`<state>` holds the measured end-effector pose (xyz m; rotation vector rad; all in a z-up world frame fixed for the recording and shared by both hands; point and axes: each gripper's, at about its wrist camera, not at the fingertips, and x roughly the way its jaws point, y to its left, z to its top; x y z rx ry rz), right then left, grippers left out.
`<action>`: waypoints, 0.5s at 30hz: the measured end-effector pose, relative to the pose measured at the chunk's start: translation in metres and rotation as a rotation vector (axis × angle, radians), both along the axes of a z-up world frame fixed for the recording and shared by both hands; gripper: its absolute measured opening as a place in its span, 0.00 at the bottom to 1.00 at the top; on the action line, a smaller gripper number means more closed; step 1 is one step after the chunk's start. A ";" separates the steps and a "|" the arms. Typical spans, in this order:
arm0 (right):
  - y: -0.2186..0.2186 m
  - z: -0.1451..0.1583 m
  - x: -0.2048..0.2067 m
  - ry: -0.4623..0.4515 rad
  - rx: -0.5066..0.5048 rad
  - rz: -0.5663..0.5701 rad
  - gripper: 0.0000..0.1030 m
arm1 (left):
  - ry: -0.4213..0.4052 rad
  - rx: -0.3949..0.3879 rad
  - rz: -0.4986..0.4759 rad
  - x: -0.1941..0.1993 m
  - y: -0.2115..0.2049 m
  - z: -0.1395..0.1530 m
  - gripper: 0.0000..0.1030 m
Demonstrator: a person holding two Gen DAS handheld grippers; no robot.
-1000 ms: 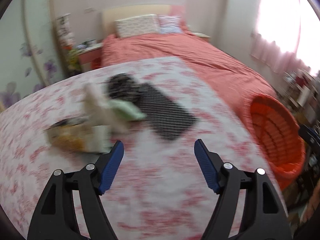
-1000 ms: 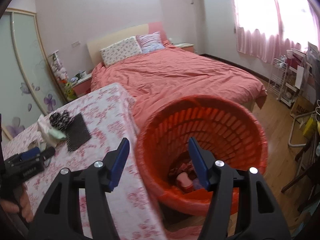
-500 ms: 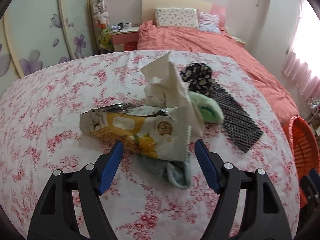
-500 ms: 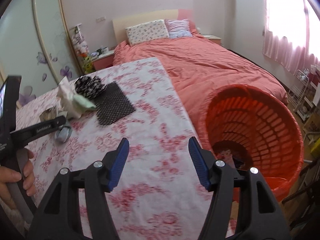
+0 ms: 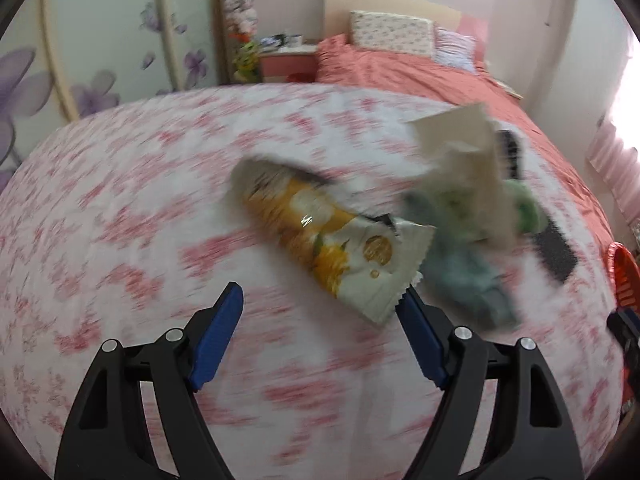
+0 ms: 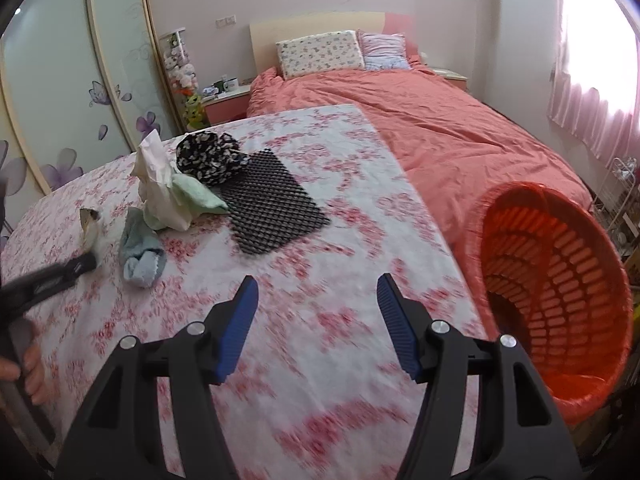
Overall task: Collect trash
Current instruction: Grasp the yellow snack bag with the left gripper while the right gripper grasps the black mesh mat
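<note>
The left gripper [image 5: 320,312] is held with jaws apart above the floral tablecloth [image 5: 120,208], the yellow snack wrapper [image 5: 332,248] lying just ahead, its corner beside the right-hand pad. The right gripper [image 6: 316,312] is likewise spread and empty, the orange basket [image 6: 560,280] seen at its right, off the table

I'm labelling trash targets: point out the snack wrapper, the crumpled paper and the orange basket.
snack wrapper [image 5: 336,252], left wrist view, on its yellow printed middle.
crumpled paper [image 6: 158,188], right wrist view, on its white body.
orange basket [image 6: 560,280], right wrist view, on its slatted inner wall.
</note>
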<state>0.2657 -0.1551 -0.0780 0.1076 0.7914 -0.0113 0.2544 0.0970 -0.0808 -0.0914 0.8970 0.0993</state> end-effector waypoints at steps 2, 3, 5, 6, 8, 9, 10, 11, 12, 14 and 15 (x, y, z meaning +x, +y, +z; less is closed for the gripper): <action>0.006 -0.003 0.014 0.003 0.003 0.000 0.67 | 0.018 -0.006 0.042 -0.005 0.025 -0.005 0.75; 0.008 -0.003 0.020 0.002 0.004 -0.002 0.71 | 0.022 -0.011 0.060 -0.008 0.035 -0.006 0.75; 0.013 -0.004 0.036 0.007 0.005 0.002 0.77 | 0.028 -0.036 0.086 -0.014 0.054 -0.006 0.75; 0.016 -0.005 0.046 0.011 0.002 0.004 0.81 | 0.025 -0.050 0.089 -0.018 0.059 -0.005 0.75; 0.023 -0.006 0.067 0.023 -0.024 0.007 0.87 | 0.013 -0.071 0.088 -0.025 0.070 -0.002 0.76; 0.027 -0.007 0.077 0.033 -0.038 0.014 0.89 | 0.004 -0.077 0.085 -0.028 0.074 0.000 0.80; 0.030 -0.009 0.087 0.045 -0.053 0.023 0.90 | -0.006 -0.081 0.082 -0.031 0.076 0.003 0.83; 0.035 -0.012 0.096 0.062 -0.070 0.032 0.91 | -0.014 -0.082 0.079 -0.034 0.076 0.003 0.84; 0.038 -0.015 0.104 0.079 -0.083 0.039 0.92 | -0.020 -0.087 0.071 -0.036 0.077 0.005 0.84; 0.043 -0.021 0.117 0.115 -0.099 0.061 0.92 | -0.033 -0.098 0.048 -0.038 0.077 0.007 0.84; 0.045 -0.023 0.121 0.125 -0.109 0.068 0.92 | -0.037 -0.098 0.042 -0.037 0.075 0.009 0.85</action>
